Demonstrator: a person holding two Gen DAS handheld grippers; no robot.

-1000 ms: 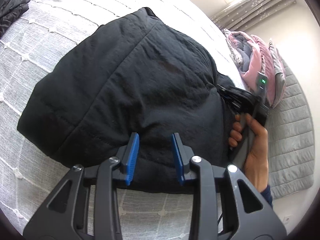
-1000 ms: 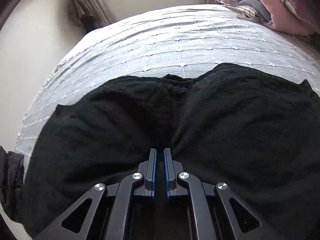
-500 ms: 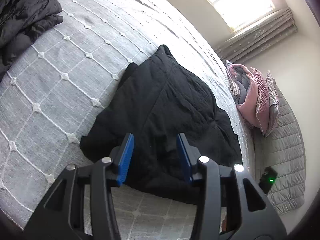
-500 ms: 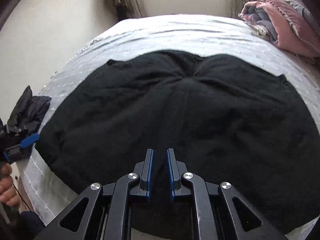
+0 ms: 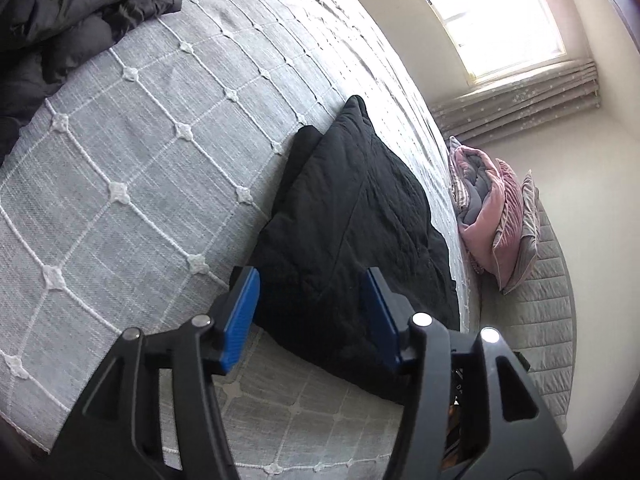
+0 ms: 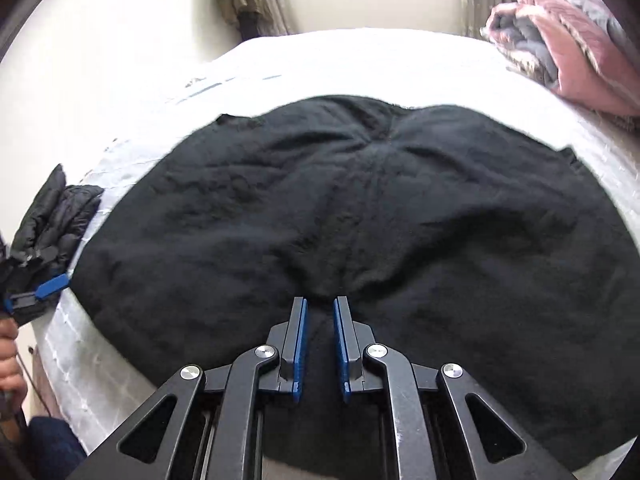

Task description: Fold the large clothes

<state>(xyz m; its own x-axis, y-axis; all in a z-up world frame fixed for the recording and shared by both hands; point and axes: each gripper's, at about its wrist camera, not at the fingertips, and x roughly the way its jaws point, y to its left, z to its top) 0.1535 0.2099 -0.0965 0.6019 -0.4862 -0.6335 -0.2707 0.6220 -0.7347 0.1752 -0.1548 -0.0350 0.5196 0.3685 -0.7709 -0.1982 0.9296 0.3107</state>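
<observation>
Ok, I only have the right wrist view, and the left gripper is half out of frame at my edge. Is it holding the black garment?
Observer: No. The left gripper has its jaws wide apart and opening, with no fabric pinched. The black garment lies on the bed beyond it.
Operator: Does the side facing it look tidy?
Observer: Mostly. A lower layer pokes out at the far corner.
Operator: My bedspread is blown out white. What's it like there?
Observer: The bedspread is grey with white diamond stitching, and the dark jacket heap sits further along it.
</observation>
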